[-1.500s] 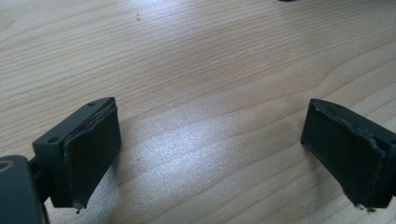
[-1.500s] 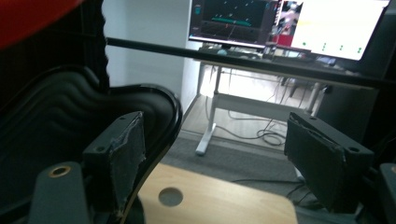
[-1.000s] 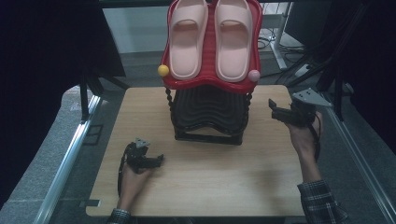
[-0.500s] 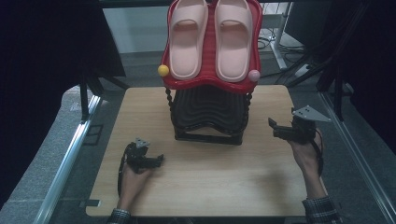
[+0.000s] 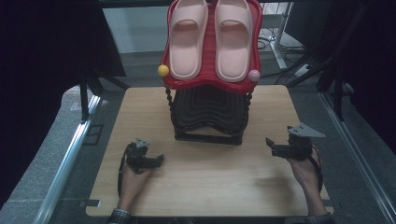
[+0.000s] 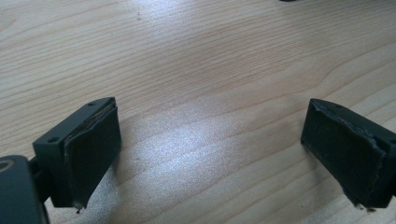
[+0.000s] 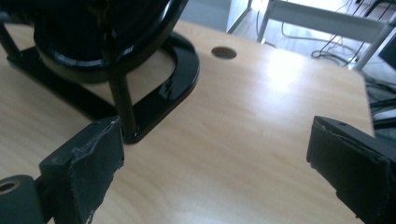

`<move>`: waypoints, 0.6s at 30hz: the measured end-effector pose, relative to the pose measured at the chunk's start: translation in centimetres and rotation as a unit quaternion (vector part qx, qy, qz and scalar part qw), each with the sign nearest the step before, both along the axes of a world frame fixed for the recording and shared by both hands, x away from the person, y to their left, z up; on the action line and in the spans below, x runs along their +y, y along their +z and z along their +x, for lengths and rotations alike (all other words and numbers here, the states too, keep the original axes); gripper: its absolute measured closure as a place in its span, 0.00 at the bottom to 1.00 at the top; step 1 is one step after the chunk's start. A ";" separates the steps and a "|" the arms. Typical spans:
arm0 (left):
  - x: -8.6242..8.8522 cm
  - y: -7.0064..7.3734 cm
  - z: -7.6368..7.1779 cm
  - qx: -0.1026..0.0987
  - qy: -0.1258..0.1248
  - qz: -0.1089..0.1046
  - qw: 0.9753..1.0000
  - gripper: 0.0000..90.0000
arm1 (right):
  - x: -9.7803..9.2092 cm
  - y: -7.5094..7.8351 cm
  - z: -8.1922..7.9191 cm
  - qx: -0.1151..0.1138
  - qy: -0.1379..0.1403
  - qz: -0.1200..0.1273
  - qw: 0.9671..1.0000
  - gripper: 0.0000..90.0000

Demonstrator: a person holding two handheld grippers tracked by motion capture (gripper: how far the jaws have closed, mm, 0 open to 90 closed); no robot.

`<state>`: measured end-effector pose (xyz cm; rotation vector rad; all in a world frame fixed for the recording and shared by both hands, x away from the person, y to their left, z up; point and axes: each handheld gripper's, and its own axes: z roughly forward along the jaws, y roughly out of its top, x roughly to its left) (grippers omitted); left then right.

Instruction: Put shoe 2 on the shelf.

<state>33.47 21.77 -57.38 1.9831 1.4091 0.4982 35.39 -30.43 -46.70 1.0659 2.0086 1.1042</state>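
Resting on the pale wood-grain table (image 5: 205, 186), both grippers held nothing, so the work looked unstarted. 2 smooth pink slippers (image 5: 210, 39) lay on the glossy red rack (image 5: 205, 84). Right gripper (image 5: 275, 147) and left gripper (image 5: 152, 161) had jaws wide apart.

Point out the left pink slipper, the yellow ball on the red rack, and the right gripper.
Left pink foam slipper (image 5: 186, 39): high view, on its strap.
Small yellow ball (image 5: 163, 70): high view, on its centre, at the red rack's left edge.
Right gripper (image 5: 269, 142): high view, midway between its black fingers.
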 end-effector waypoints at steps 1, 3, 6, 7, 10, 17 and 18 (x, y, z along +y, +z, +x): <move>0.0 0.0 0.0 0.000 0.000 0.000 1.000 0.05 | 0.0 -0.3 -0.1 0.005 0.002 0.002 1.000 0.04; 0.0 0.0 0.0 0.000 0.000 -0.001 1.000 0.05 | 0.2 -1.1 -0.3 0.017 0.008 0.002 1.000 0.04; 0.0 0.0 0.0 0.000 0.000 -0.001 1.000 0.05 | 0.4 -2.0 -0.5 0.031 0.015 -0.001 0.999 0.04; 0.0 0.0 0.0 0.000 0.000 -0.001 1.000 0.05 | 0.4 -2.4 -0.5 0.036 0.020 -0.001 0.999 0.04; 0.0 0.0 0.0 0.000 0.000 -0.001 1.000 0.05 | 0.7 -3.5 -0.7 0.053 0.027 -0.003 0.998 0.04; -0.1 0.0 -0.1 0.000 0.000 0.000 1.000 0.05 | 1.3 -6.1 -1.1 0.094 0.041 -0.012 0.995 0.04; -0.1 0.0 -0.1 0.000 0.000 0.000 1.000 0.05 | 1.4 -6.4 -1.2 0.099 0.043 -0.014 0.994 0.04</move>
